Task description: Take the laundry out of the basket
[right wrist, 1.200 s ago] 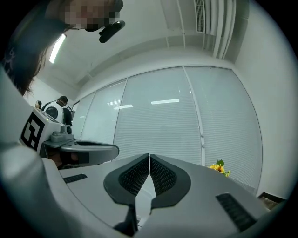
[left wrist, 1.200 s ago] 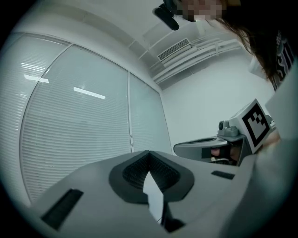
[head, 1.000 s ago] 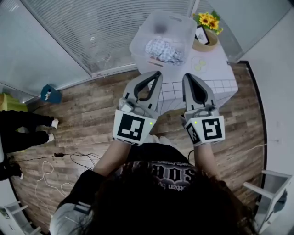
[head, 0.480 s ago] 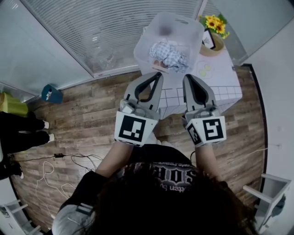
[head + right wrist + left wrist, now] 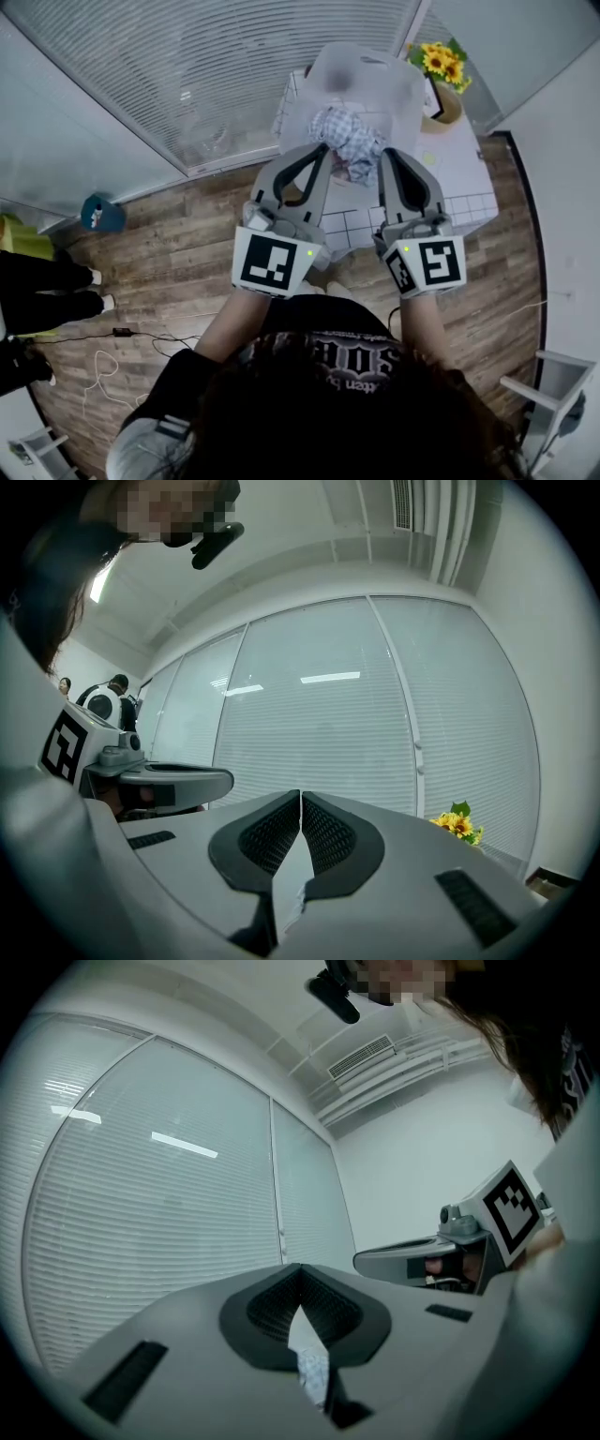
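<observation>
A clear plastic basket [image 5: 370, 80] stands on a small white tiled table [image 5: 459, 183]. Blue-and-white checked laundry [image 5: 345, 136] lies bunched inside it. In the head view both grippers are held side by side at the table's near edge, pointing at the basket. My left gripper [image 5: 323, 150] is shut and empty, its tip just left of the cloth. My right gripper [image 5: 386, 155] is shut and empty, its tip just right of the cloth. The left gripper view shows closed jaws [image 5: 300, 1271] against window blinds; the right gripper view shows closed jaws [image 5: 300, 797] likewise.
Sunflowers [image 5: 441, 61] in a woven pot stand at the table's far right corner, also in the right gripper view [image 5: 457, 825]. A blind-covered glass wall runs behind. On the wood floor lie a blue object [image 5: 98, 214] and cables [image 5: 112, 356]; a person's legs [image 5: 47, 281] are left.
Both grippers have come closer to the basket; their tips now flank the checked laundry, where earlier they stopped short at the table's near edge. Both stayed shut.
</observation>
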### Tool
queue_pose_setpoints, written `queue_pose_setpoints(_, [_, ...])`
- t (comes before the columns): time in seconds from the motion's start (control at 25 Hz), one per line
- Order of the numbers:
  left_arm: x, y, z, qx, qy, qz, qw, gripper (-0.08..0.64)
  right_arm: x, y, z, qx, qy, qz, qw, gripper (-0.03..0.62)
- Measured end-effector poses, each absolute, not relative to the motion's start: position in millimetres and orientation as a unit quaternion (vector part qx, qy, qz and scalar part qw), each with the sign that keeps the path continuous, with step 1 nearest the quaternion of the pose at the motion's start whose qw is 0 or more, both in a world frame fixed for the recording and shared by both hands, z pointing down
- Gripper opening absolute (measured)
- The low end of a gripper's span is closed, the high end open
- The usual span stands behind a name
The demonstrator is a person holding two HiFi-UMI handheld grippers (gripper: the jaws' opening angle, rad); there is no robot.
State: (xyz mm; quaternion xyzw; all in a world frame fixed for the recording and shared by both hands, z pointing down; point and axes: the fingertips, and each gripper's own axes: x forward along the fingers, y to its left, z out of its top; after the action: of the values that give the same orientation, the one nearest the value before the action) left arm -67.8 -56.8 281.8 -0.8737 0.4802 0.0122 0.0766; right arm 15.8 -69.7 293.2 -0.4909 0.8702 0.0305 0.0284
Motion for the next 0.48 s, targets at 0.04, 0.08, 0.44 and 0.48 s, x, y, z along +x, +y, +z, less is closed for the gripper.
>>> queue_pose_setpoints(0.04, [-69.8,-62.8,281.5,-0.875,0.478,0.012,0.078,-0.002,13.7,-75.9,293.2,-0.492,0.869,0.031,0.028,0.029])
queue_pose_setpoints(0.08, [-71.8,-68.9,281.4,-0.876,0.475,0.011,0.079,-0.002,11.4,-82.0,293.2,-0.494,0.869,0.031,0.027,0.029])
queue_pose_setpoints(0.44, [-91.0,-115.9,280.5,-0.888,0.454,0.013,0.078,-0.002,-10.8,-130.3,294.9,-0.508,0.861,0.03,0.012,0.029])
queue_pose_setpoints(0.48, [-92.9,-120.0,280.4,-0.889,0.451,0.012,0.078,-0.002,-12.9,-134.5,295.1,-0.51,0.859,0.03,0.011,0.029])
